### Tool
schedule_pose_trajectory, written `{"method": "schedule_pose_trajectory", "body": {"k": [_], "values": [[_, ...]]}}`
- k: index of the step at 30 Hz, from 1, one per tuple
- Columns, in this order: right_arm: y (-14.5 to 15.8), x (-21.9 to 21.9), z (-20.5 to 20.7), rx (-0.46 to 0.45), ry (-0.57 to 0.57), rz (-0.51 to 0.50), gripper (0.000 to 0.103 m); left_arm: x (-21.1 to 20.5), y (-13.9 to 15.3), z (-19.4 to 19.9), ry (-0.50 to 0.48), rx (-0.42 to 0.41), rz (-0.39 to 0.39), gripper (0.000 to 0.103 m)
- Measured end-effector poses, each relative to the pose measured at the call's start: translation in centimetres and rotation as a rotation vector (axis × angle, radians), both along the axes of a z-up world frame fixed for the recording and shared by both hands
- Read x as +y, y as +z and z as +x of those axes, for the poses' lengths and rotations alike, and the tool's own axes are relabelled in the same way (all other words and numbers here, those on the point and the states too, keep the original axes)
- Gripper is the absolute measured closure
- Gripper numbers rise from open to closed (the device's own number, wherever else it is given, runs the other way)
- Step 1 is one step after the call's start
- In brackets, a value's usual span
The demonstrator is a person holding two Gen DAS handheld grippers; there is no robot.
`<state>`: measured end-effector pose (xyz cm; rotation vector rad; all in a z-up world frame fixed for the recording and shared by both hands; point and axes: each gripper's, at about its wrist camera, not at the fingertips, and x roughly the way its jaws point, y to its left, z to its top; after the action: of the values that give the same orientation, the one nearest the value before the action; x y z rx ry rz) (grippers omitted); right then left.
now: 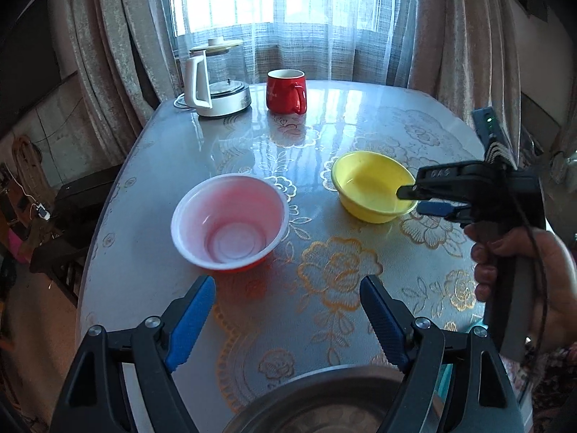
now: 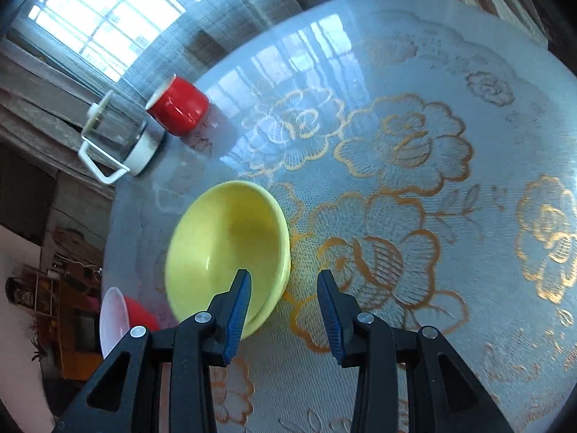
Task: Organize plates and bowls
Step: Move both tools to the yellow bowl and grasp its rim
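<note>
A yellow bowl [image 1: 371, 186] [image 2: 227, 252] sits on the table right of centre. My right gripper [image 2: 285, 285] [image 1: 414, 200] is open and straddles the bowl's near rim, one finger inside the bowl and one outside. A bowl, white inside and red outside [image 1: 229, 222] [image 2: 119, 319], sits on the table to the left. My left gripper [image 1: 286, 288] is open and empty, just in front of that bowl. A metal plate [image 1: 317, 400] lies under the left gripper at the table's near edge.
A red mug [image 1: 286, 90] [image 2: 178, 106] and a white-handled glass kettle [image 1: 212, 83] [image 2: 115, 140] stand at the far side of the glossy floral table [image 1: 324, 137]. Curtains and a window are behind. Dark furniture stands left of the table.
</note>
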<state>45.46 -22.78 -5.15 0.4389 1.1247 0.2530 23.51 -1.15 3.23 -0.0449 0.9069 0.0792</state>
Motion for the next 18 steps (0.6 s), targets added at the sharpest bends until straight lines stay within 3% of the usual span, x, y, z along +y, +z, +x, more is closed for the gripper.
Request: {"method": "schedule_pose_trajectory", "body": {"k": [4, 8, 12, 18], "values": [[-1.1, 0.3, 0.6, 0.018, 0.012, 0.015, 0.070, -0.4, -0.2, 0.9, 0.007, -0.015, 0.016, 0.022], [-1.3, -0.5, 0.0, 0.026, 0.018, 0.042, 0.083, -1.1, -0.3, 1.6, -0.008, -0.023, -0.009, 0.025], [-1.4, -1.4, -0.6, 0.033, 0.029, 0.025, 0.087, -2.1, -0.2, 3.0, -0.020, -0.016, -0.036, 0.023], [-1.0, -2.9, -2.2, 0.036, 0.051, -0.041, 0.088, -4.9, -0.8, 6.1, -0.070, 0.010, 0.008, 0.019]]}}
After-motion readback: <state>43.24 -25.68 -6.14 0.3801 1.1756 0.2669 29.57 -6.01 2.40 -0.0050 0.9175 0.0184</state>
